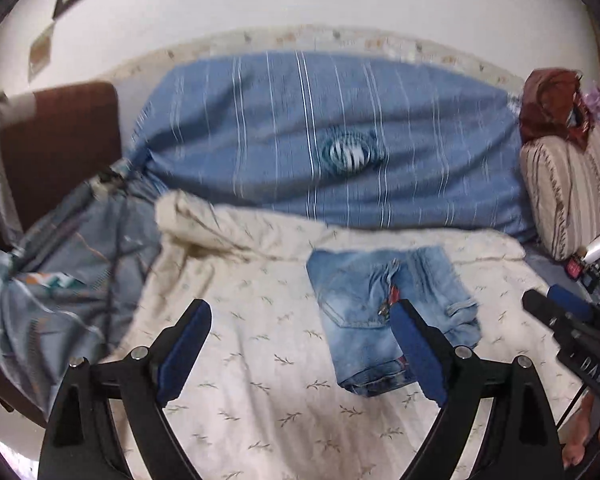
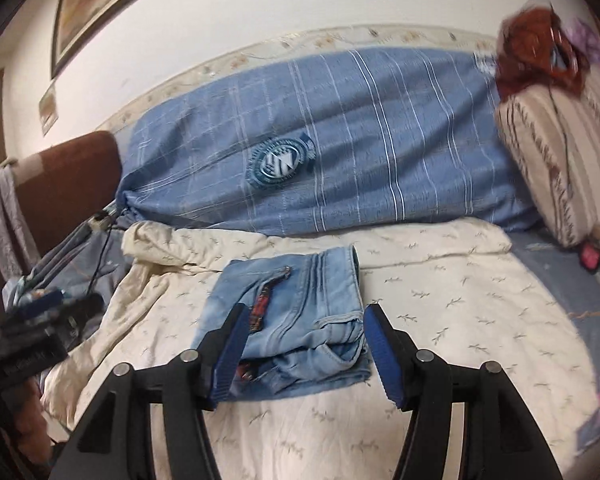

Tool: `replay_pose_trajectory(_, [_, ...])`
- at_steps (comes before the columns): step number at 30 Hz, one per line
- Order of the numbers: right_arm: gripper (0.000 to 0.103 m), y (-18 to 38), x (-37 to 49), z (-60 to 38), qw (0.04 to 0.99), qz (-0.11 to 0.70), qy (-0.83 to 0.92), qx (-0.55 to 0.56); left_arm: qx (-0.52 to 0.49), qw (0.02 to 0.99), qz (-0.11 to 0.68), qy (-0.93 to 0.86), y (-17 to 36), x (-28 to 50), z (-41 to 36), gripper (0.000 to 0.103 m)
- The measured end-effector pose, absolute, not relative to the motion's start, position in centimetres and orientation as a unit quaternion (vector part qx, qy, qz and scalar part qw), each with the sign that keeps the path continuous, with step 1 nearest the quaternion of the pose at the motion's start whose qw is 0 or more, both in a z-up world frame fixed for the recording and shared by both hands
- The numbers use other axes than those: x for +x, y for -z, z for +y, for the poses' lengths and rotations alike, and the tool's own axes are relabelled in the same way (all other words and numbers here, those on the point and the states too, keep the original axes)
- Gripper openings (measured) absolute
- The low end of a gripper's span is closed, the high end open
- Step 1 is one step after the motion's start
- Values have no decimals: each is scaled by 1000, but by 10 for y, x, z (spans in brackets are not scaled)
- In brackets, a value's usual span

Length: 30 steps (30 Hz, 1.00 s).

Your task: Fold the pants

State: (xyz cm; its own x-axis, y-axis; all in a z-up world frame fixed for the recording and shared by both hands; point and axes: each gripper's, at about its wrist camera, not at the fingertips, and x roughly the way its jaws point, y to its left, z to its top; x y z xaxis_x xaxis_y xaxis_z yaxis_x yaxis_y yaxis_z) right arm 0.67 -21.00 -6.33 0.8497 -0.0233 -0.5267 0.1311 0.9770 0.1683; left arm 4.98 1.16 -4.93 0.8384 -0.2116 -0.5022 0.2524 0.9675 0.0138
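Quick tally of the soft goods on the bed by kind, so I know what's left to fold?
Folded jeans: 1
Cream bedspread: 1
Blue striped bolster: 1
Beige striped cushion: 1
Grey patterned quilt: 1
Total: 5

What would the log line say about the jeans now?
jeans: folded, on cream sheet | left gripper: open, empty | right gripper: open, empty
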Motion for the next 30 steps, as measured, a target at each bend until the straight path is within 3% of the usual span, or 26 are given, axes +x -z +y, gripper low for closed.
replay_pose_trajectory(4, [63, 36, -20, -194, 961, 258, 26, 100, 36, 967, 223, 116, 19, 18, 22, 99])
replay_pose_trajectory(12, [66, 4, -62, -171, 968, 235, 22, 83, 37, 977, 182, 109, -19, -33, 38, 103])
replay_pose_trajectory(16, [70, -5, -78, -162, 971, 226, 29, 70, 32, 978, 177, 103, -27, -45, 42, 103])
replay_pose_trajectory(30, [72, -12, -106, -153, 974, 218, 39, 56, 44, 978, 182, 88, -30, -66, 48, 103])
